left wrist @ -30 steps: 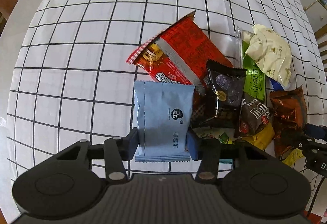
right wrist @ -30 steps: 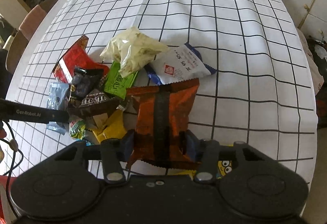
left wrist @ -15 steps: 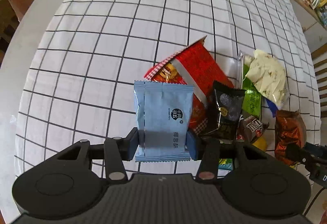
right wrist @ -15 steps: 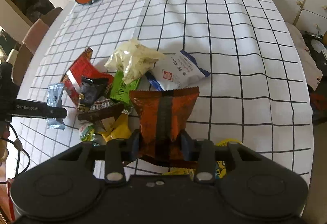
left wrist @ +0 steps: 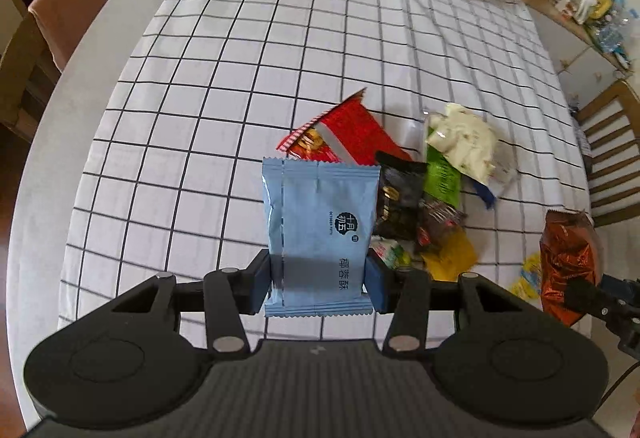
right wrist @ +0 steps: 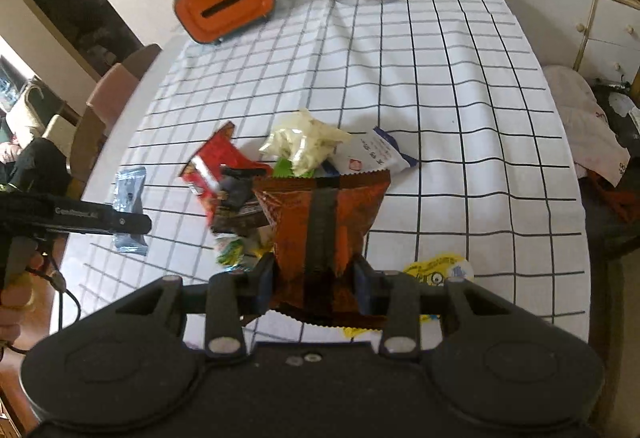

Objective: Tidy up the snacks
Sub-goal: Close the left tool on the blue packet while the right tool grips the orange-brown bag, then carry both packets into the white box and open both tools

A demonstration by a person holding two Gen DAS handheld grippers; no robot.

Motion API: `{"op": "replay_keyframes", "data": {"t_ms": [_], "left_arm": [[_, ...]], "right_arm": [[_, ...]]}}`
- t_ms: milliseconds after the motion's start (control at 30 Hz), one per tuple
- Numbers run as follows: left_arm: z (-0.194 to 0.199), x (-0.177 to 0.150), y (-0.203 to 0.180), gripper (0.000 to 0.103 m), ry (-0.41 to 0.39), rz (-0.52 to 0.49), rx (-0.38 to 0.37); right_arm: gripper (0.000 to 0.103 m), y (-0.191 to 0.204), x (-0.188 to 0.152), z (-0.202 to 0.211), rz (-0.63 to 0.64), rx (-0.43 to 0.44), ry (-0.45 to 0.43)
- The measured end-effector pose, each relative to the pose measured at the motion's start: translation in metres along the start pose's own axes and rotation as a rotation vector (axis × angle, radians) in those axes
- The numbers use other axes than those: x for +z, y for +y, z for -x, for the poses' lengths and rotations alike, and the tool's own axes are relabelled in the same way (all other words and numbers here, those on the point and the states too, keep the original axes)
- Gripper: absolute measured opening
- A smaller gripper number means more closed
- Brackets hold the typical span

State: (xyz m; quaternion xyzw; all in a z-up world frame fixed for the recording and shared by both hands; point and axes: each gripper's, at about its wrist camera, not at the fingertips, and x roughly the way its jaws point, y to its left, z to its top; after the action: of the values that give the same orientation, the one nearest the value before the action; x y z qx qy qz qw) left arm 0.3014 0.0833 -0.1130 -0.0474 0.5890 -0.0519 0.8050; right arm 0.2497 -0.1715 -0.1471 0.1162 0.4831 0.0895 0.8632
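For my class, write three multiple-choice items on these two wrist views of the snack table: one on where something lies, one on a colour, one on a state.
1. Where does the orange box with the slot stand?
A. at the far end of the table
B. among the snack pile
C. on a chair

2. What colour is the packet in the left gripper?
A. green
B. light blue
C. yellow

3. How is the right gripper?
A. open above the pile
B. shut on nothing
C. shut on a packet

Answers:
1 A: the orange box sits far behind the snack pile on the checked tablecloth.
2 B: the left gripper clamps the light blue packet.
3 C: the right gripper pinches the orange-brown packet from both sides.
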Motion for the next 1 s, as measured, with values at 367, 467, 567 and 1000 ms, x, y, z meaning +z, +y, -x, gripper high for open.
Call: {"op": "replay_keyframes", "data": {"t_ms": [367, 467, 567, 1000], "left_arm": [[0.055, -0.061, -0.027, 0.047, -0.043, -0.092, -0.020], [0.063, -0.081, -0.035, 0.047, -0.043, -0.116, -0.025], [0.068, -0.100, -0.042, 0.047, -0.031, -0.131, -0.023], [0.068, -0.151, -0.066, 0.047, 0.042, -0.156, -0.019]], "right_arm": [[0.039, 0.022, -0.034, 0.061, 0.068, 0.053, -0.032], [0.039, 0.028, -0.045, 0.073, 0.085, 0.068, -0.030], [0.039, 0.033, -0.056, 0.082, 0.106, 0.086, -0.021], [0.039, 0.057, -0.110, 0.078, 0.149, 0.151, 0.068]]}}
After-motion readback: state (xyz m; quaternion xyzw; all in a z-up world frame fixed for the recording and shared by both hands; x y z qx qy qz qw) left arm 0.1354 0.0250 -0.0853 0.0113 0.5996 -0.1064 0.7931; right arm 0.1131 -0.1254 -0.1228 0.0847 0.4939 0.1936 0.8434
